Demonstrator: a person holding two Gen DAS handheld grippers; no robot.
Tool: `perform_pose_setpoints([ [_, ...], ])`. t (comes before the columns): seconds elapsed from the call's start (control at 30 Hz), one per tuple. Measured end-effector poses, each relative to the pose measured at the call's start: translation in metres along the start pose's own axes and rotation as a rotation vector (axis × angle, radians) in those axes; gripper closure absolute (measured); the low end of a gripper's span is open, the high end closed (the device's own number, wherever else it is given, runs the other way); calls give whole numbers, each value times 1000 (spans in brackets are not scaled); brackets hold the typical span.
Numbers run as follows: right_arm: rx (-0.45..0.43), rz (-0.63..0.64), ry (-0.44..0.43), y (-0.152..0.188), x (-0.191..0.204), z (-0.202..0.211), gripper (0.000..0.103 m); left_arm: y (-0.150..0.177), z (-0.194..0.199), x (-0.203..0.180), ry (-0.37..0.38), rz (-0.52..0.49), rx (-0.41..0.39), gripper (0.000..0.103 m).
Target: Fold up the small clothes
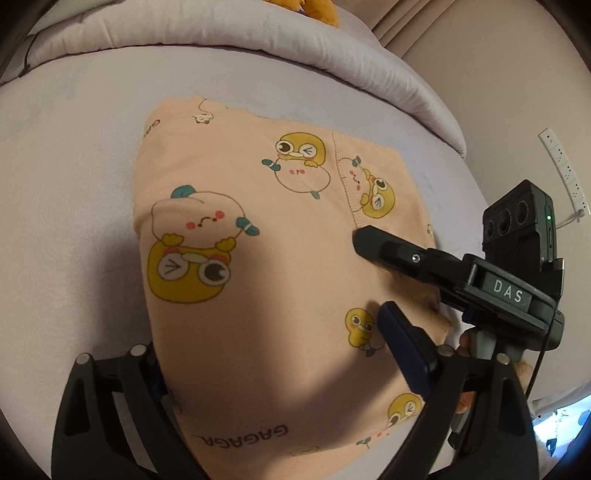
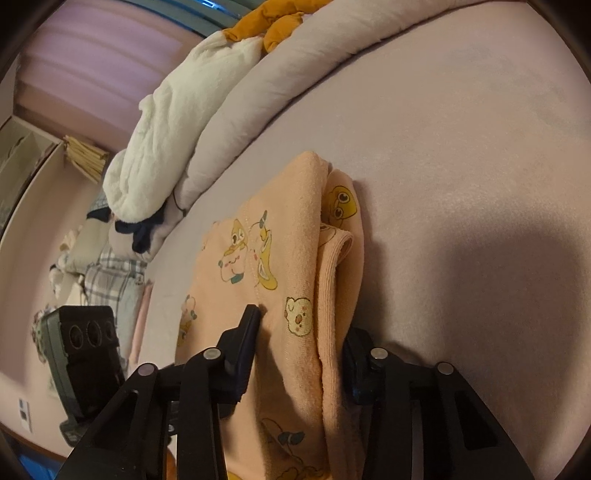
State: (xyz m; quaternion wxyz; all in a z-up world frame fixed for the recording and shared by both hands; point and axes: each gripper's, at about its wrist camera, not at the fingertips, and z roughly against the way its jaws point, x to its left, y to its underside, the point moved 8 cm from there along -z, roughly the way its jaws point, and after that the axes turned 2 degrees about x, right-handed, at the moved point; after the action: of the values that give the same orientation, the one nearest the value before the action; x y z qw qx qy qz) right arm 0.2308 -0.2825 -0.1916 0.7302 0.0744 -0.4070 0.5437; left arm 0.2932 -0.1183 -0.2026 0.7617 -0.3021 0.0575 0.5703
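Observation:
A small peach garment [image 1: 258, 258] with yellow duck prints lies folded on the lilac bed sheet [image 1: 74, 147]. My left gripper [image 1: 273, 354] straddles its near edge, jaws wide apart, one finger [image 1: 402, 347] on the cloth and the other hidden under the left side. My right gripper [image 1: 369, 243] reaches in from the right and pinches the garment's right edge. In the right wrist view the garment [image 2: 280, 280] runs between the right gripper [image 2: 303, 343] fingers, which close on its layered edge.
A rolled lilac duvet [image 1: 258, 48] lies along the back of the bed, with a white plush blanket [image 2: 166, 122] and an orange soft toy [image 2: 273, 18] on it. A wall socket strip [image 1: 565, 166] is at the right. Clutter lies on the floor beside the bed [image 2: 103, 273].

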Motion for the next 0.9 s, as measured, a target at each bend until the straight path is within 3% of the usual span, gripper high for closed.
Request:
perform_pose_setpoints([
  [0.37, -23, 45, 36, 2, 11, 3, 72, 0, 11, 9, -25, 26, -18, 48],
  [0.6, -63, 116, 51, 10, 33, 18, 74, 7, 25, 5, 5, 49, -52, 71],
  [0.9, -62, 159, 76, 35, 50, 32, 74, 47, 47, -8, 46, 60, -50, 74],
])
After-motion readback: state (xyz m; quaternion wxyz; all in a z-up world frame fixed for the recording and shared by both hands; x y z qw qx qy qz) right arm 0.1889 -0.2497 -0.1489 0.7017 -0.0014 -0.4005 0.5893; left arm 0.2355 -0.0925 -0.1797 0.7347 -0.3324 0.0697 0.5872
